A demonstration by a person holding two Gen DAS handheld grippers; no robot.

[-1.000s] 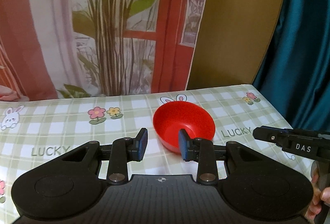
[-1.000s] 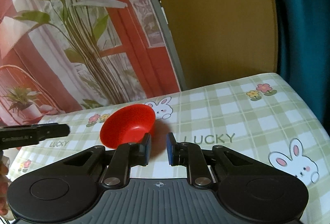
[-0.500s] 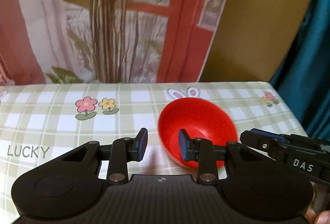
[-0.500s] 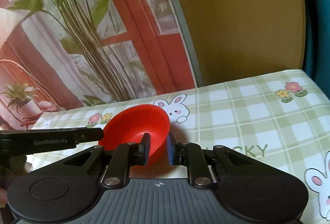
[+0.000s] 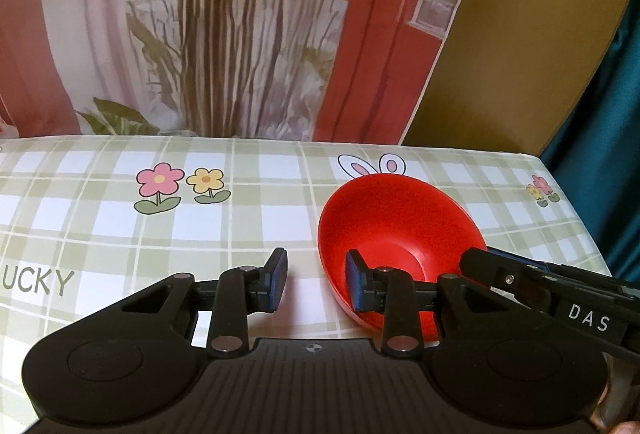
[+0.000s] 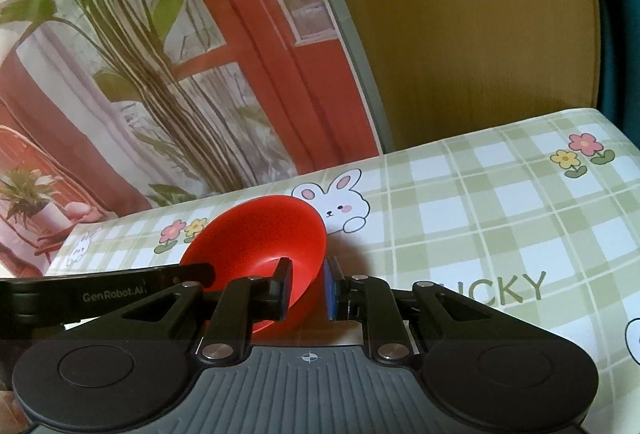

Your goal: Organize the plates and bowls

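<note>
The table (image 5: 280, 194), under a green checked cloth with flowers and rabbits, fills the lower half of both views. The red bowl (image 5: 396, 230), glossy, round and smooth, sits lower right in the left view and lower centre in the right, tilted, mouth facing upward and leftward. The right tongs (image 6: 306, 288) grip its rim, which hides the near wall. The left tongs (image 5: 316, 282) are closing with the bowl's left rim between the fingers, not yet pinched

Red bowl (image 5: 396, 230) tilted on checked bench (image 5: 248, 210), left tongs (image 5: 316, 280) closing astride its near rim, right tongs (image 5: 480, 260) at its right edge
</note>
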